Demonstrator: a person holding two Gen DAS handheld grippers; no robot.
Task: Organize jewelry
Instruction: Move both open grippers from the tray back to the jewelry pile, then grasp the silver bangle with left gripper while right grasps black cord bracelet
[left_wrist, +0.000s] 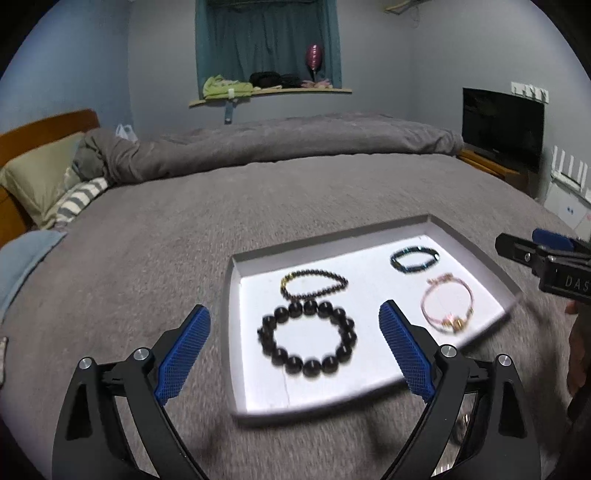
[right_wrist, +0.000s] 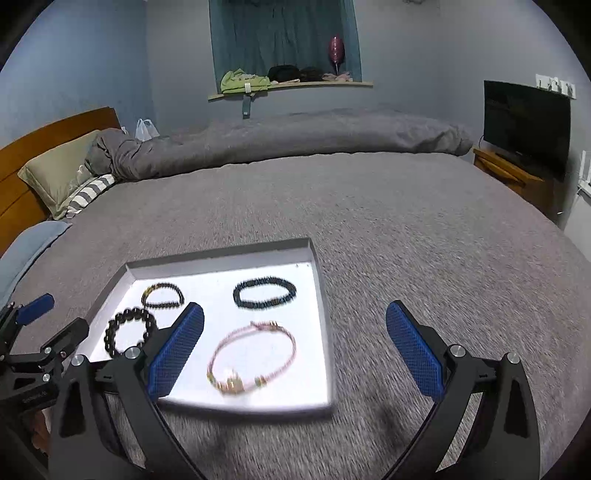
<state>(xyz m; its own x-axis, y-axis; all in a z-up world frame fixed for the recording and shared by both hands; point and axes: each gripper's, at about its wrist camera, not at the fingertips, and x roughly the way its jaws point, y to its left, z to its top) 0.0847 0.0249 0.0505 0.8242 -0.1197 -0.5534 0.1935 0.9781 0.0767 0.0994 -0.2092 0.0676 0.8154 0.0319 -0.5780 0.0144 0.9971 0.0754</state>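
Observation:
A shallow white tray (left_wrist: 236, 332) (right_wrist: 321, 332) lies on the grey bed. In it lie a large black bead bracelet (left_wrist: 307, 339) (right_wrist: 130, 331), a thin dark bead bracelet with a gold clasp (left_wrist: 314, 284) (right_wrist: 162, 294), a dark blue-black bracelet (left_wrist: 414, 259) (right_wrist: 264, 292) and a pink cord bracelet with gold beads (left_wrist: 447, 308) (right_wrist: 252, 357). My left gripper (left_wrist: 294, 343) is open and empty above the tray's near left part. My right gripper (right_wrist: 294, 347) is open and empty above the tray's near right edge. The right gripper shows at the right edge of the left wrist view (left_wrist: 546, 258).
The grey bedspread (right_wrist: 406, 240) spreads all round the tray. A rolled grey duvet (right_wrist: 295, 140) lies at the far side, pillows (right_wrist: 62, 173) at the far left. A TV (right_wrist: 524, 125) on a wooden stand is at the right.

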